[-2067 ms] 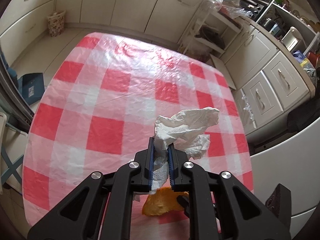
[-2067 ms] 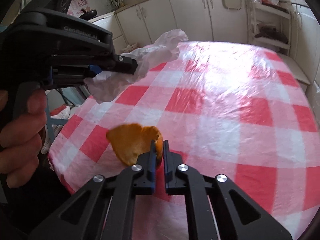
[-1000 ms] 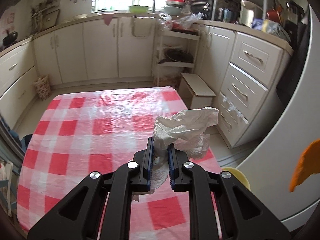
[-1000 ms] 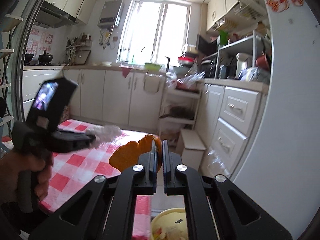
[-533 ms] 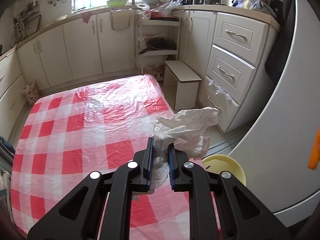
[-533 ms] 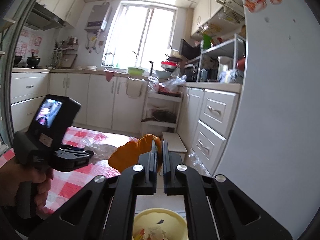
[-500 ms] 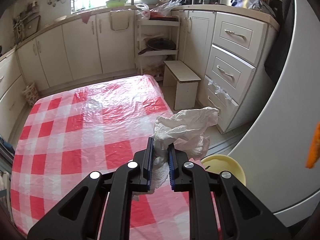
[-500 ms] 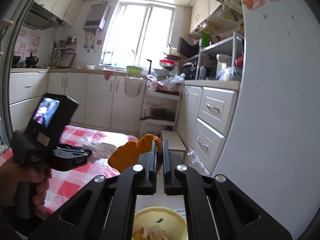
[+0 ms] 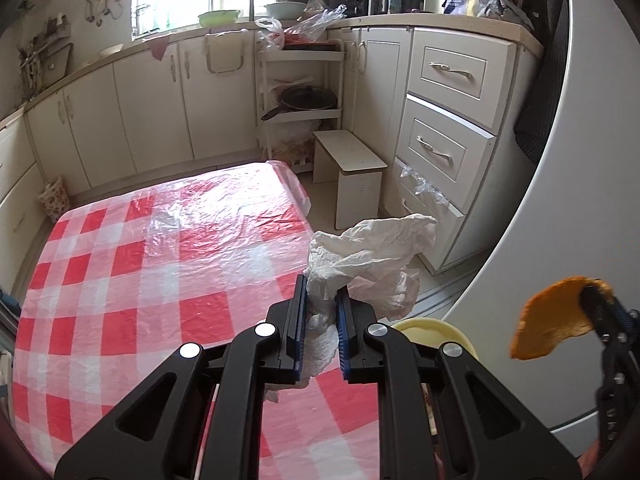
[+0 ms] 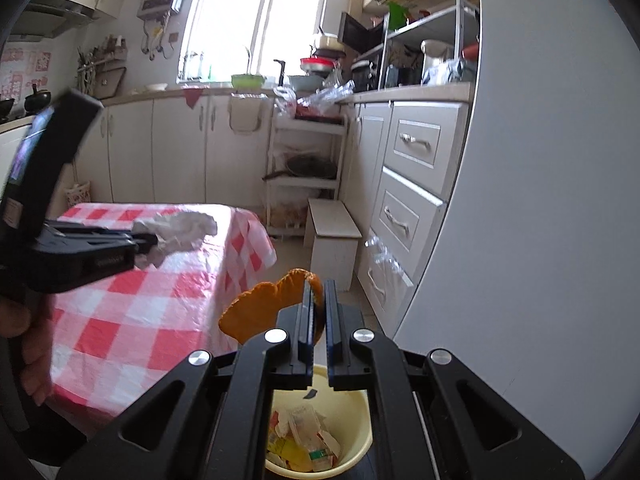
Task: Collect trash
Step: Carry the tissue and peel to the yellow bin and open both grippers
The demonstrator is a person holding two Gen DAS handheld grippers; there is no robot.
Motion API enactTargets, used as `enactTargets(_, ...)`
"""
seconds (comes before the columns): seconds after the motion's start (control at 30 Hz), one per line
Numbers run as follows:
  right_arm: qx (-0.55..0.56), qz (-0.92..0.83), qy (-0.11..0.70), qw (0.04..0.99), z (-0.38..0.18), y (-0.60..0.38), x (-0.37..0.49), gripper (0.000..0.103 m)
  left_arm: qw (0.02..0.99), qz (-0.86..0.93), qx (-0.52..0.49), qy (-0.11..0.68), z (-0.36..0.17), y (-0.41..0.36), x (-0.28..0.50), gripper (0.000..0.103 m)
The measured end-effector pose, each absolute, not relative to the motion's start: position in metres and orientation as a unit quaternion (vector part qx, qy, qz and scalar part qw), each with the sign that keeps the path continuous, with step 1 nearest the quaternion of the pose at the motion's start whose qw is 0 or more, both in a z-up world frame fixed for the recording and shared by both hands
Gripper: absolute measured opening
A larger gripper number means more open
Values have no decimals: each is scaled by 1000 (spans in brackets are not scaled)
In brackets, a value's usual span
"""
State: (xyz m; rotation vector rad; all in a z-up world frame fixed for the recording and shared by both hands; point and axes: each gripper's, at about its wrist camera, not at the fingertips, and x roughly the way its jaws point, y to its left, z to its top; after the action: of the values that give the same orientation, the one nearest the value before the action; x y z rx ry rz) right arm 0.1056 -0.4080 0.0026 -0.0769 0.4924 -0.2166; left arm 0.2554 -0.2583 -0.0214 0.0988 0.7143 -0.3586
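Note:
My left gripper is shut on a crumpled white tissue and holds it above the right edge of the red-checked table. My right gripper is shut on an orange peel and holds it above a pale yellow bin that holds several scraps of trash. In the left wrist view the bin's rim shows just right of the left gripper, with the peel in the air further right. The tissue also shows in the right wrist view.
A white fridge wall stands close on the right. Cream drawers, a small white stool and a shelf rack with a pan line the far side. The bin stands on the floor between table and fridge.
Both grippers have swung from over the table towards the bin. The peel has come lower and further into the left wrist view. The right view has tilted down onto the bin.

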Motion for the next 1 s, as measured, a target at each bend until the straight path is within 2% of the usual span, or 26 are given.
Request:
enactTargets(0.37, -20, -125, 276, 953, -17, -430, 123, 6, 920, -180, 49, 345, -26, -277, 256, 11)
enactTargets(0.43, -22, -127, 300, 945, -26, -432, 130, 27, 919, -182, 50, 346, -28, -279, 257, 11)
enactTargets(0.47, -22, -131, 301, 944, -27, -433, 131, 47, 919, -183, 51, 346, -29, -280, 257, 11)
enactTargets(0.5, -19, -134, 300, 944, -29, -435, 131, 49, 919, -183, 51, 346, -29, -282, 256, 11)
enactTargets(0.63, 0, -138, 294, 946, -24, -442, 127, 49, 917, -187, 48, 348, -31, -289, 257, 11)
enactTargets(0.8, 13, -145, 241, 959, 5, -450, 104, 49, 910, -202, 49, 358, -39, -306, 256, 11)
enactTargets(1.0, 18, -157, 182, 971, 28, -460, 76, 54, 885, -253, 39, 388, -59, -337, 254, 11)
